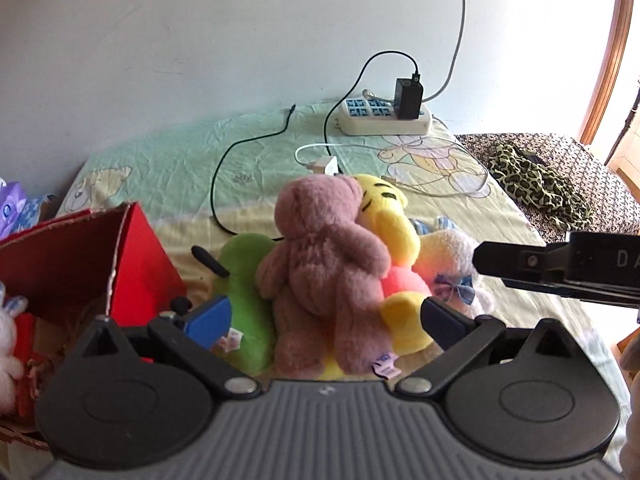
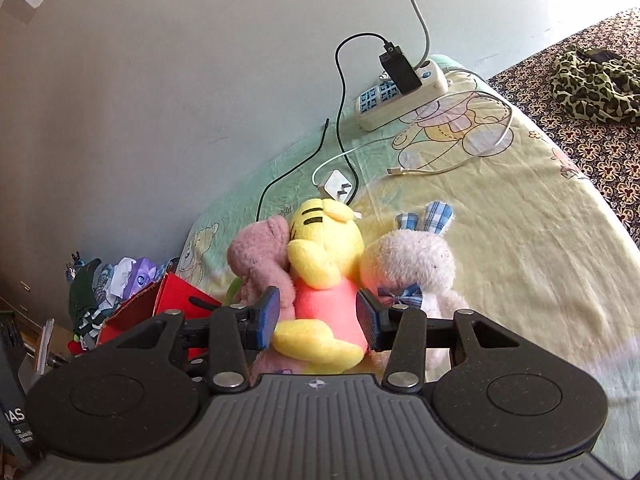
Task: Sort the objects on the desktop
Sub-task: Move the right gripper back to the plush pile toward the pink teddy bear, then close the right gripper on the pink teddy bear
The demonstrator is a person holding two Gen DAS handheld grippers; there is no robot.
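My right gripper (image 2: pixel 316 322) has its jaws apart, straddling the yellow bear (image 2: pixel 320 280) at its pink waist, pads near but not clearly pressing. My left gripper (image 1: pixel 326 322) is spread wide around the brown bear (image 1: pixel 324 268). Advice: close squarely on the waist, lift straight to shed neighbours. Red box (image 1: pixel 136 264) sits at nine o'clock; power strip (image 2: pixel 400 96) at one o'clock, far.

Background: wall side of the bed

Power strip (image 1: pixel 386 117) with black adapter (image 1: pixel 408 98) plugged in; white charger (image 2: pixel 338 186) lies nearby on cartoon bedsheet (image 2: pixel 520 216).
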